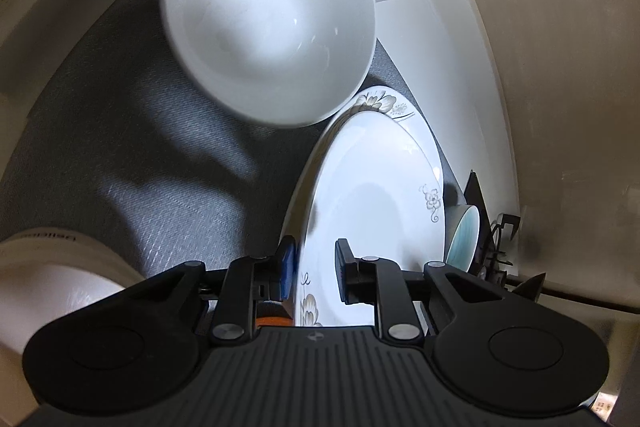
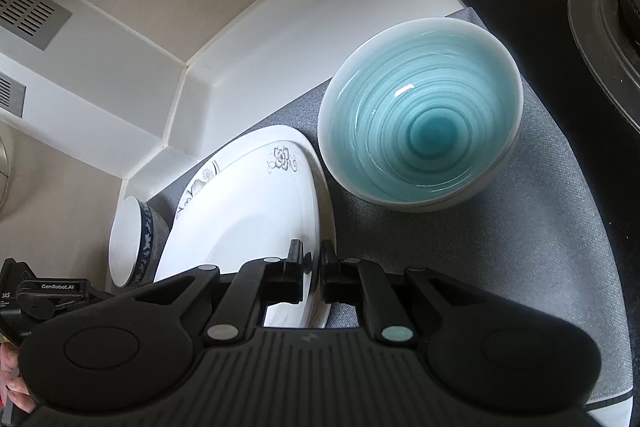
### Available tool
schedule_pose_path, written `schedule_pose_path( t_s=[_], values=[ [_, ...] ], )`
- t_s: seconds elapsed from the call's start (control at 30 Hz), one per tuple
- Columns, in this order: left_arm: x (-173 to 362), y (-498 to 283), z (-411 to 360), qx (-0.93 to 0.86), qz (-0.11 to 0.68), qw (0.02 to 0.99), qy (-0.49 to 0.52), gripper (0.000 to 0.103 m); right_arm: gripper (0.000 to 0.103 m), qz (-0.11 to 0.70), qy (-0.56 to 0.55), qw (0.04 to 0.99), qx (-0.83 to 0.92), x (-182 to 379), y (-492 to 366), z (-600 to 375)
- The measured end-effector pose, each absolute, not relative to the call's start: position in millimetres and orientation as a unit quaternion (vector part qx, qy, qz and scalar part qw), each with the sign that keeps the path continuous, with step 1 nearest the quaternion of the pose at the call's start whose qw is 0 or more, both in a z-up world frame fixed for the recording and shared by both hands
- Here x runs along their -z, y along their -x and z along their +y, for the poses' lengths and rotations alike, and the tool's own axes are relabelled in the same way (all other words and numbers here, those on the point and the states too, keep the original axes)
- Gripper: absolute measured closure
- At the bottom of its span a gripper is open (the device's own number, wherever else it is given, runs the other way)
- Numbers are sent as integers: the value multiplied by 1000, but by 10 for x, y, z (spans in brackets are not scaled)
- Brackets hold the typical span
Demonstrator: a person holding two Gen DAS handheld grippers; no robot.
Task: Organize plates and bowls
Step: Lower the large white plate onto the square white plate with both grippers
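Observation:
A white plate with grey flowers (image 1: 372, 195) lies over a second flowered plate (image 1: 384, 101) on the grey mat. My left gripper (image 1: 316, 273) straddles its near rim, jaws apart with a gap on the inner side. My right gripper (image 2: 311, 267) is shut on the same plate's (image 2: 248, 203) opposite rim. A white bowl (image 1: 268, 19) stands beyond the plates in the left wrist view. A turquoise swirl bowl (image 2: 422, 115) sits right of the plates; its edge also shows in the left wrist view (image 1: 464, 239).
A blue-patterned bowl (image 2: 132, 239) stands left of the plates. The grey mat (image 2: 500, 247) covers the counter, with white wall trim (image 2: 256, 39) behind. A black stove top (image 2: 560, 39) with a pan lies to the right. A white container (image 1: 48, 283) stands at the left.

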State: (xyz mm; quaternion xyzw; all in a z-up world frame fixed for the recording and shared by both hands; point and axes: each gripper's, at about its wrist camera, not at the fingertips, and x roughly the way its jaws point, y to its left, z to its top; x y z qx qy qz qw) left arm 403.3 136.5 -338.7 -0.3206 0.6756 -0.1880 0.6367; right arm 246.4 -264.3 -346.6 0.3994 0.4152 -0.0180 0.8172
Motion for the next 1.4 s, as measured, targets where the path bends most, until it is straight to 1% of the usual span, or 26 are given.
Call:
schedule_pose_path(
  t_s=[0.1, 0.17, 0.27, 0.33, 0.57, 0.6, 0.63, 0.77, 1.03, 1.13, 1.27, 1.33, 1.4],
  values=[
    [3384, -4060, 1401, 176, 678, 641, 314, 78, 95, 418, -395, 818, 17, 3461, -2474, -2630],
    [3394, -4078, 1445, 179, 673, 639, 326, 78, 95, 418, -396, 818, 18, 3462, -2479, -2624],
    [3337, -4081, 1403, 185, 669, 652, 306, 77, 95, 419, -394, 818, 17, 3459, -2484, -2620],
    [3325, -4067, 1381, 185, 667, 654, 304, 75, 95, 418, -394, 818, 19, 3458, -2484, -2617],
    [3386, -3857, 1300, 195, 681, 646, 285, 75, 95, 419, -390, 820, 21, 3434, -2475, -2608],
    [3393, -3810, 1285, 196, 683, 645, 282, 76, 95, 420, -388, 820, 21, 3424, -2475, -2609],
    [3397, -3765, 1279, 196, 683, 645, 281, 83, 96, 420, -385, 821, 23, 3412, -2475, -2615],
    [3352, -3654, 1209, 197, 674, 664, 258, 96, 97, 429, -364, 826, 29, 3338, -2476, -2659],
    [3347, -3691, 1188, 195, 670, 668, 259, 97, 97, 446, -332, 831, 14, 3210, -2431, -2636],
    [3366, -3788, 1182, 187, 673, 668, 257, 98, 94, 462, -318, 828, 14, 3195, -2353, -2535],
    [3349, -3926, 1207, 185, 669, 674, 252, 98, 94, 471, -293, 832, 10, 3198, -2246, -2382],
    [3344, -3967, 1213, 190, 669, 675, 247, 98, 94, 469, -299, 831, 11, 3234, -2221, -2357],
    [3369, -3969, 1200, 193, 673, 671, 244, 97, 90, 467, -319, 825, 12, 3278, -2231, -2365]
  ],
)
